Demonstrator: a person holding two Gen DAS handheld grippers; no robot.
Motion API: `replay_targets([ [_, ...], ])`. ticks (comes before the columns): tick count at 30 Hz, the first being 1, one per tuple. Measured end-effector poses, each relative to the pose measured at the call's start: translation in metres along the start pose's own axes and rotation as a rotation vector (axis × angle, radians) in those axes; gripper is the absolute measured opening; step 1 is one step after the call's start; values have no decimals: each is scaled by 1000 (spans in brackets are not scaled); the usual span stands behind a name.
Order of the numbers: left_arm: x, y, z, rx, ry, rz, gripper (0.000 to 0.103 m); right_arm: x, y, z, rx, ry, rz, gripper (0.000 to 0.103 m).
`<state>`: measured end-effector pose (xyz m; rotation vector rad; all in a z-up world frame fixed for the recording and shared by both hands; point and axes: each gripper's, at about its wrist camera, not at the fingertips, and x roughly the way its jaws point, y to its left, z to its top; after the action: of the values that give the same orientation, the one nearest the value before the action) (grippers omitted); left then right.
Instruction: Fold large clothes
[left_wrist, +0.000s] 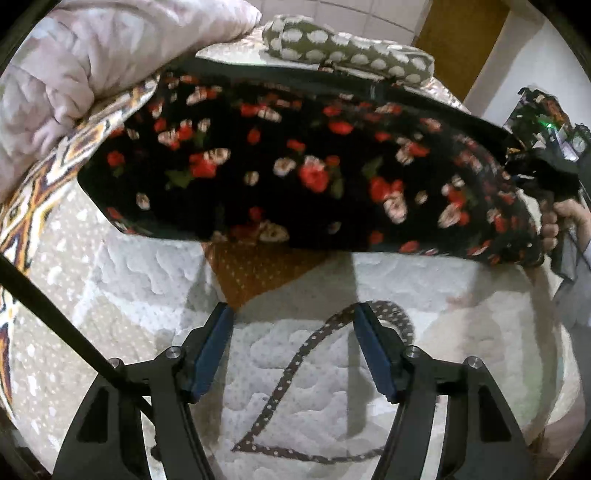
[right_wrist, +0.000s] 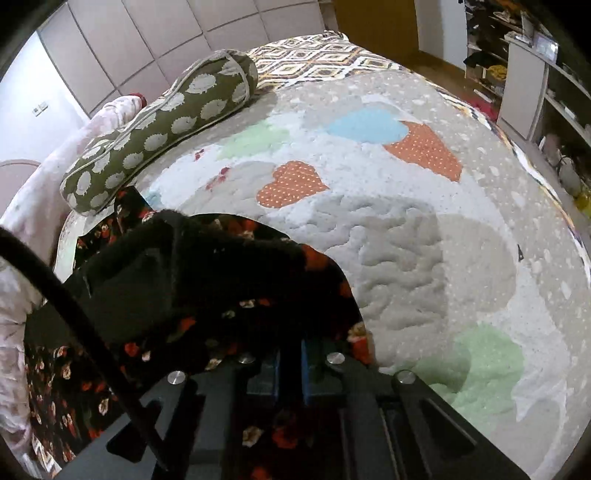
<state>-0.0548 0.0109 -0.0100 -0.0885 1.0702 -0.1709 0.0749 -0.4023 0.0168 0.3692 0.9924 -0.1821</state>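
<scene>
A black garment with red and cream flowers (left_wrist: 295, 166) hangs in the air across the middle of the left wrist view, above the quilted bed (left_wrist: 129, 266). My right gripper (left_wrist: 532, 173) is shut on the garment's right end there. In the right wrist view the floral cloth (right_wrist: 207, 295) drapes over my right gripper (right_wrist: 290, 363), whose blue pads are closed on it. My left gripper (left_wrist: 293, 347) is open and empty below the garment, over a thin dark dotted strap (left_wrist: 288, 373) that lies on the quilt.
A green bolster with pale spots (right_wrist: 162, 122) and a pink duvet (left_wrist: 74, 55) lie at the head of the bed. The quilt has heart patches (right_wrist: 291, 184). Shelves with clutter (right_wrist: 546, 92) stand to the right of the bed.
</scene>
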Motion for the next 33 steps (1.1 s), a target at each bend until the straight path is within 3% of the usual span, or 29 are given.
replay_targets([
  [4,8,-5,-1,28,-32,22,78,-15,18,-2,-131,-26,-77,4],
  [7,13,-15,-3,75,-46,52,88,-42,43,-11,-230,-111,-115,11],
  [12,16,-21,-6,102,-75,81,95,-84,86,-52,-357,-132,98,11],
  [15,18,-21,-5,104,-79,67,102,-76,111,-79,-421,-58,206,11],
  [16,20,-22,-5,113,-81,70,103,-69,116,-84,-435,-43,206,11],
  [19,20,-22,-5,118,-88,75,103,-34,116,-103,-431,10,143,11],
  [23,20,-24,-5,125,-88,83,103,-23,106,-103,-369,13,171,12],
  [24,21,-25,-5,126,-89,85,103,-30,108,-101,-372,22,158,12],
  [26,21,-26,-3,126,-91,80,103,-45,109,-102,-371,11,155,24],
  [27,20,-25,-4,125,-89,72,103,-53,109,-102,-371,-1,154,35],
  [31,-2,-14,-9,90,-94,20,90,-88,110,-112,-398,-61,141,37],
  [33,-19,-3,-12,59,-116,-8,90,-103,115,-116,-427,-85,146,37],
])
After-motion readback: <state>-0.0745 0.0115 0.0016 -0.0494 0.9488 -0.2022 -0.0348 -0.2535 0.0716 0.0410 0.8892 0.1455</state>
